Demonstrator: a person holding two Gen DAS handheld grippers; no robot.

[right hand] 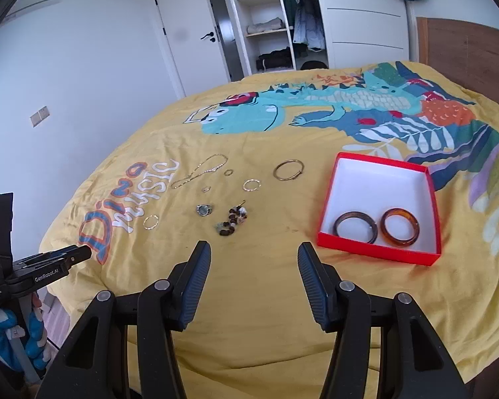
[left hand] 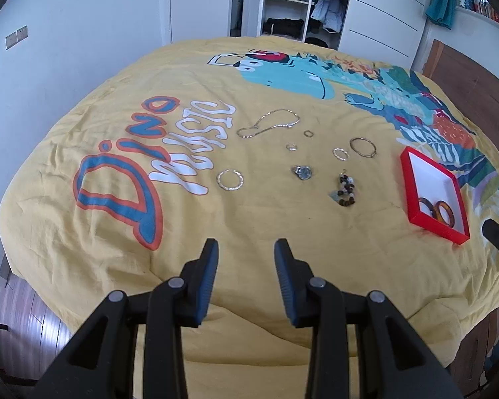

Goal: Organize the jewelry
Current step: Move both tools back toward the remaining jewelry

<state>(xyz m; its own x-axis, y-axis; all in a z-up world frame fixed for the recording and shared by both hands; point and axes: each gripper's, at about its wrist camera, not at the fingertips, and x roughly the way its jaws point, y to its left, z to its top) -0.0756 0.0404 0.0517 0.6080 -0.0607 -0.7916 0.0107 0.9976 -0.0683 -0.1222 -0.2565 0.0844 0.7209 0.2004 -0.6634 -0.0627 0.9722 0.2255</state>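
Jewelry (left hand: 302, 172) well beyond open jaws

A bed carries every item. It is covered by a yellow duvet (right hand: 249, 316) printed with a teal dinosaur and the words "Dino Music".

Items lying directly on the duvet:
- A chain necklace (right hand: 199, 171), farthest from the cameras, beside the lettering.
- Two small rings (right hand: 228, 172) (right hand: 206, 189) just beside the necklace.
- A thin gold bangle (right hand: 287, 170), and a smaller twisted hoop (right hand: 251, 185) near it.
- A larger twisted hoop (right hand: 150, 222), set apart beside the lettering.
- A watch-faced ring (right hand: 203, 209).
- A beaded bracelet (right hand: 232, 221) next to it.
- A red open box (right hand: 379, 255) with a white interior, well apart to the right.
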